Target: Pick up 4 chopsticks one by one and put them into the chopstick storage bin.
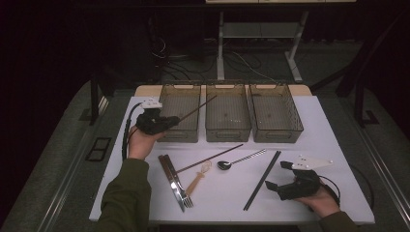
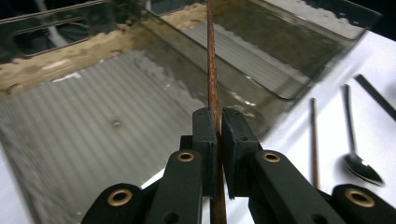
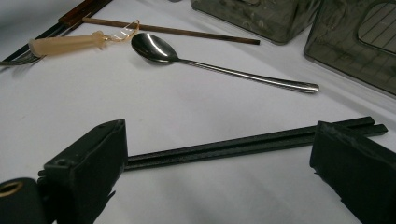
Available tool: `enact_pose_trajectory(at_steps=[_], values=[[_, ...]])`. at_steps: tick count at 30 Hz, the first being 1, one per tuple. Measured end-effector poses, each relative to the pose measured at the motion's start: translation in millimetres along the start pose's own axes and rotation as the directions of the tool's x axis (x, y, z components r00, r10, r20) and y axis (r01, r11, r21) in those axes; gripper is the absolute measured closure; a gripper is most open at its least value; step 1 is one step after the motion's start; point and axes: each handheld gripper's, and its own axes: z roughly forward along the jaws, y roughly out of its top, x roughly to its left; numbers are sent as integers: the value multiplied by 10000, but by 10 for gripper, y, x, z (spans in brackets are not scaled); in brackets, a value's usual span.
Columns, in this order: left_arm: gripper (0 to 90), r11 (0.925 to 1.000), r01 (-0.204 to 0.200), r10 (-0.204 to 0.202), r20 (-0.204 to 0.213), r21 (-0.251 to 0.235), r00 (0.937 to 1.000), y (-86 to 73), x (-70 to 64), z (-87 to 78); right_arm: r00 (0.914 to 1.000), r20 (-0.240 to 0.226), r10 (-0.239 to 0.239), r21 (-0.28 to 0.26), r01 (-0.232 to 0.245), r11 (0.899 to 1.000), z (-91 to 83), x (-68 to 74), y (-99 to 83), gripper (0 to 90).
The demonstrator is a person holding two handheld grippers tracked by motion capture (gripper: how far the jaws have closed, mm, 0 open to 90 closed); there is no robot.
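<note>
Over left bin (image 2: pixel 93 107) | brown chopstick (image 2: pixel 211 70) clamped, lower end hidden by jaws

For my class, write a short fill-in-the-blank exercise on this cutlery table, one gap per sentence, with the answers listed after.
1. The left gripper is shut on a ____ chopstick.
2. At the far side of the table stand ____ clear bins in a row.
3. The right gripper is open, its jaws on either side of the ____ chopsticks.
4. The spoon lies with its bowl toward the person's ____ side.

Missing words: brown; three; black; left
</note>
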Motion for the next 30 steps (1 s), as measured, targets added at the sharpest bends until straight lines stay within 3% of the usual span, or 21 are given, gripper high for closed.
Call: enact_pose_trajectory(at_steps=[9,12,19,25,30], values=[[841,9988,485,-480,-966,27,9942,112,195,63,10000,7,16,2,-16,10000,1,-1,1,44],[841,9977,663,-642,-1310,118,9893,104,245,110,10000,0,14,8,-14,10000,2,-1,1,44],[841,9884,1508,-1454,-1813,162,9726,41,334,242,10000,-4,-41,-19,41,10000,-1,1,1,44],[841,9866,1558,-1419,-2183,478,9655,32,324,334,10000,-22,-60,-13,59,10000,-1,5,1,44],[840,9850,1540,-1332,-2246,774,9653,19,321,385,10000,-31,-41,-12,40,10000,-4,9,2,44]])
